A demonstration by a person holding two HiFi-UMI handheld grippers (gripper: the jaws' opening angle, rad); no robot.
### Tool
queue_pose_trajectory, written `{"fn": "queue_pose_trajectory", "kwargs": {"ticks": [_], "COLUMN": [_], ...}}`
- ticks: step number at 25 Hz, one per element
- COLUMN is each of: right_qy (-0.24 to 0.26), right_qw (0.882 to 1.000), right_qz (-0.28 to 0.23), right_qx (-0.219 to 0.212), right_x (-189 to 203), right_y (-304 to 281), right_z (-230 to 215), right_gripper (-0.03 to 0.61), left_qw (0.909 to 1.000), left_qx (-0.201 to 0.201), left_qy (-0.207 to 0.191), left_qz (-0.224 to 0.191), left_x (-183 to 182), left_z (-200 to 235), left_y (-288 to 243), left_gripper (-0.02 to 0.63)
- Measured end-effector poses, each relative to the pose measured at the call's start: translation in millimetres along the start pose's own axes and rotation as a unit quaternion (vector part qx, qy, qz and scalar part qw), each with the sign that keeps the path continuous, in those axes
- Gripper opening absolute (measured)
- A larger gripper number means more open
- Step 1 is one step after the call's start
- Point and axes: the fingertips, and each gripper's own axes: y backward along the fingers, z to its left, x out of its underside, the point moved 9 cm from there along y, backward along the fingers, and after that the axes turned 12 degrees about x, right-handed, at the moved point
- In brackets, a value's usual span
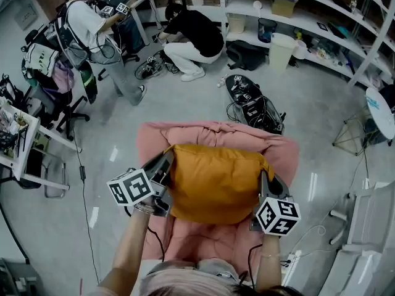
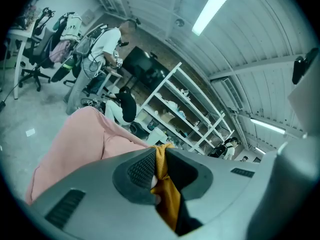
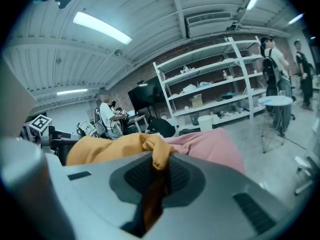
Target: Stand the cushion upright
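Note:
An orange cushion [image 1: 213, 180] lies tilted on the seat of a pink armchair [image 1: 203, 134], against its backrest. My left gripper [image 1: 164, 164] is shut on the cushion's upper left corner. My right gripper [image 1: 264, 182] is shut on its upper right corner. In the left gripper view a fold of the orange cushion [image 2: 167, 191] is pinched between the dark pads of the left gripper [image 2: 160, 166], with the pink armchair [image 2: 85, 139] behind. In the right gripper view the cushion [image 3: 107, 146] bunches up into the right gripper [image 3: 157, 176], and the armchair [image 3: 207, 144] shows beyond.
Behind the armchair a heap of cables and gear [image 1: 253, 103] lies on the grey floor. One person crouches [image 1: 191, 39] and another stands [image 1: 92, 29] at the back. White shelves [image 1: 308, 17] line the far right. A round table [image 1: 379, 110] stands right, a desk [image 1: 18, 140] left.

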Motion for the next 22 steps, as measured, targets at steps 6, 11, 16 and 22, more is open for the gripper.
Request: {"fn": "queue_pose_trajectory", "kwargs": {"ticks": [6, 11, 16, 22], "right_qy": [0.0, -0.001, 0.006, 0.022], "right_qw": [1.0, 1.0, 1.0, 0.999], "right_qz": [0.012, 0.017, 0.023, 0.028], "right_qx": [0.003, 0.0, -0.002, 0.006], "right_x": [-1, 0, -3, -4], "right_y": [-23, -33, -41, -42], "right_z": [3, 5, 1, 10], "right_gripper": [0.04, 0.041, 0.046, 0.052], "left_qw": [0.9976, 0.9959, 0.9898, 0.9665], "left_qx": [-0.031, -0.033, -0.049, -0.088], "left_qy": [-0.048, -0.06, -0.092, -0.164], "left_qz": [0.038, 0.059, 0.098, 0.176], "left_x": [-7, -11, -14, -26], "left_z": [16, 26, 28, 25], "left_y": [-17, -23, -35, -37], "left_gripper": [0.041, 0.041, 0.044, 0.064]}}
